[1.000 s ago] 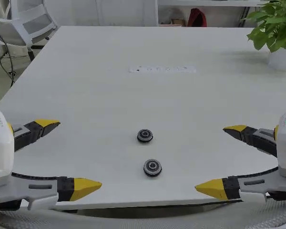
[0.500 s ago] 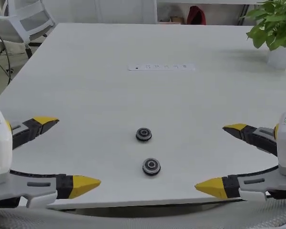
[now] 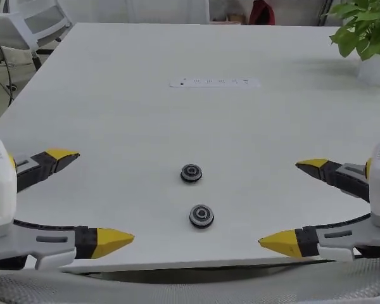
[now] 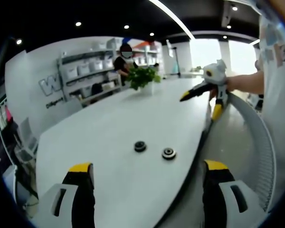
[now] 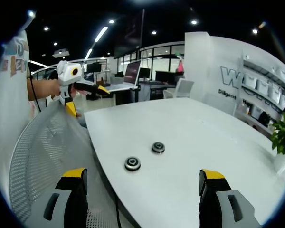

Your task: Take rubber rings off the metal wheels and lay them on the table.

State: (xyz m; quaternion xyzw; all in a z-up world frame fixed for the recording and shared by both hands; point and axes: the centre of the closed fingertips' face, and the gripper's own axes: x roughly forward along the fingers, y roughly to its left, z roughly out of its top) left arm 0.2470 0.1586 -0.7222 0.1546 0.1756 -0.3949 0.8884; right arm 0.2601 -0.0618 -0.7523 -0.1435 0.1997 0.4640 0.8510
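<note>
Looking down in the head view, we see the pale grey table [image 3: 114,95] run from the bottom edge almost to the top of the frame. The two gripper views add the room around it. In the left gripper view there is white shelving [image 4: 85,71] at the upper left, a person [image 4: 122,59] standing by it, and ceiling lights across the top. The right gripper view faces the other way, with screens [image 5: 133,71] at upper centre and large lettering on a white wall [image 5: 249,80] at the right. A curved mesh chair back [image 5: 42,156] takes up the lower left of that view.

Our left gripper [image 3: 96,197] is at the lower left of the head view. Its yellow-tipped jaws are spread wide with nothing between them. Our right gripper [image 3: 286,203] mirrors it at the lower right, spread just as wide and holding nothing. Both are over the near edge of the table, well apart from the wheels.

A white office chair [image 3: 35,22] stands in the upper left corner and a potted plant [image 3: 362,31] in the upper right. A flat socket strip [image 3: 214,82] lies on the table at upper centre.

Lower centre, between the grippers, two small metal wheels lie flat on the table. The far wheel [image 3: 191,173] and the near wheel [image 3: 201,216] are close to each other but not touching. Each has a dark ring around a paler hub.
</note>
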